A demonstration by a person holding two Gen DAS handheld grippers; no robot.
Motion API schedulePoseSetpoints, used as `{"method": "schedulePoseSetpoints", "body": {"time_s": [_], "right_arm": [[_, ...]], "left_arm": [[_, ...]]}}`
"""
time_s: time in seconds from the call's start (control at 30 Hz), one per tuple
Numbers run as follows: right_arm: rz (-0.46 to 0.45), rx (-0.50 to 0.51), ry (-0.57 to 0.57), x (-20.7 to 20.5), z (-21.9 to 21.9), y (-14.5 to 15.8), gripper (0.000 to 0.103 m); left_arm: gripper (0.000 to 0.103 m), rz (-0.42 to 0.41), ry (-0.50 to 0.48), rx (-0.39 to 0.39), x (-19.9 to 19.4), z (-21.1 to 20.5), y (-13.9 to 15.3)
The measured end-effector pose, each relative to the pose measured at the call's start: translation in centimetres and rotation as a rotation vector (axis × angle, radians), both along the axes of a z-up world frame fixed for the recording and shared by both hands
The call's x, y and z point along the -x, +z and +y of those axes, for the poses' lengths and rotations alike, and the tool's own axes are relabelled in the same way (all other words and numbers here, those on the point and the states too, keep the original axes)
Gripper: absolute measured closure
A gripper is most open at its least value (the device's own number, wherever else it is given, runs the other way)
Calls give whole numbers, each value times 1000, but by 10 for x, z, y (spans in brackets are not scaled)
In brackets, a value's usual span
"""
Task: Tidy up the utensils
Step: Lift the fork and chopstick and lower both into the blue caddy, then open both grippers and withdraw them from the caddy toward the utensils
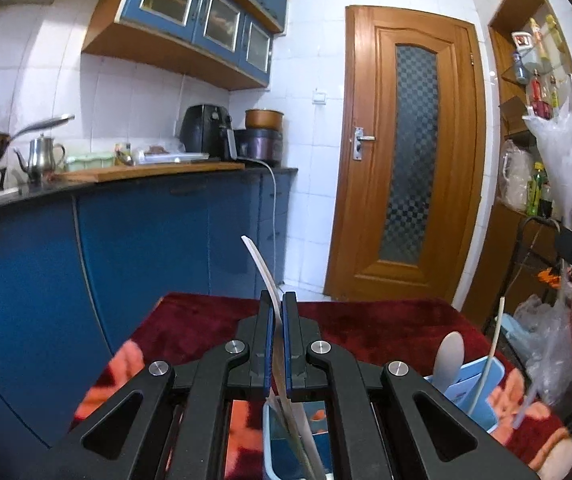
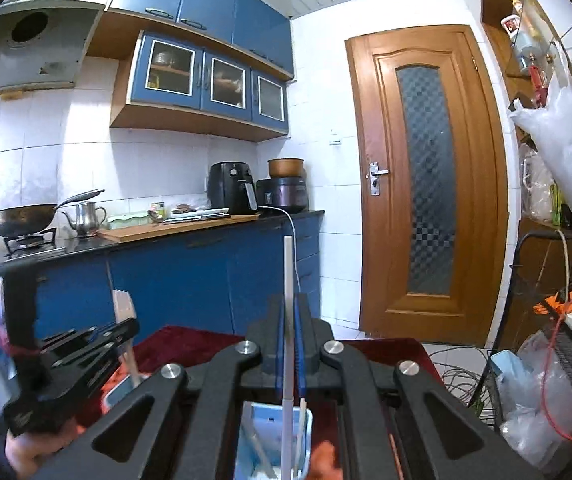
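My left gripper (image 1: 278, 300) is shut on a flat white utensil handle (image 1: 261, 268) that sticks up past the fingertips; its lower end dips into a pale blue holder (image 1: 271, 440) below the jaws. My right gripper (image 2: 289, 304) is shut on a straight white stick-like utensil (image 2: 288, 264), standing upright over another pale blue holder (image 2: 273, 440). In the left wrist view that second holder (image 1: 470, 396) stands to the right with a metal spoon (image 1: 449, 358) and a white stick (image 1: 494, 344) in it. The left gripper (image 2: 85, 344) shows at the left of the right wrist view.
Both holders stand on a table with a dark red patterned cloth (image 1: 366, 320). Blue kitchen cabinets and a counter (image 1: 145, 176) with a kettle, wok and air fryer lie ahead. A wooden door (image 1: 410, 152) is at the back. A cart with plastic bags (image 1: 546, 340) stands right.
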State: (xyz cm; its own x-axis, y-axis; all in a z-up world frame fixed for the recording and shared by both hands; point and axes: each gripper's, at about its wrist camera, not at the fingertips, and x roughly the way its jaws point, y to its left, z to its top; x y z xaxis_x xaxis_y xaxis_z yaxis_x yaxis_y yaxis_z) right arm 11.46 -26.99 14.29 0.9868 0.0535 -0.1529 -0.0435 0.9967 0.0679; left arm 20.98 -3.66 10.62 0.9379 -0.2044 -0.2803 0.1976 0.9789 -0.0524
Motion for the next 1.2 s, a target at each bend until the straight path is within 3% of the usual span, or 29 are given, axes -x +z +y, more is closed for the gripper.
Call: {"method": "schedulePoseSetpoints", "body": {"time_s": [0.33,0.63,0.77,0.9,1.03,1.2], "right_arm": [[75,-38,23,-31,-2,-38,97],[113,-18,56,-32,0,-46,97],[147,-43,73,-37,-2,-52,96],[167,-65,89,-39,-4,-55,81],[163,-76,103,-37,-4,-54,80],[154,-95,116,-32,-5,-48,80]], "left_arm": [[99,7,-28,3,4,-3,-6],[99,35,-35,5,1,-7,-13],[90,65,-41,23,-1,-6,-15],[83,71,-53,23,0,-9,-14],[75,73,-60,18,3,-11,-13],[75,93,-81,4,11,-11,-4]]}}
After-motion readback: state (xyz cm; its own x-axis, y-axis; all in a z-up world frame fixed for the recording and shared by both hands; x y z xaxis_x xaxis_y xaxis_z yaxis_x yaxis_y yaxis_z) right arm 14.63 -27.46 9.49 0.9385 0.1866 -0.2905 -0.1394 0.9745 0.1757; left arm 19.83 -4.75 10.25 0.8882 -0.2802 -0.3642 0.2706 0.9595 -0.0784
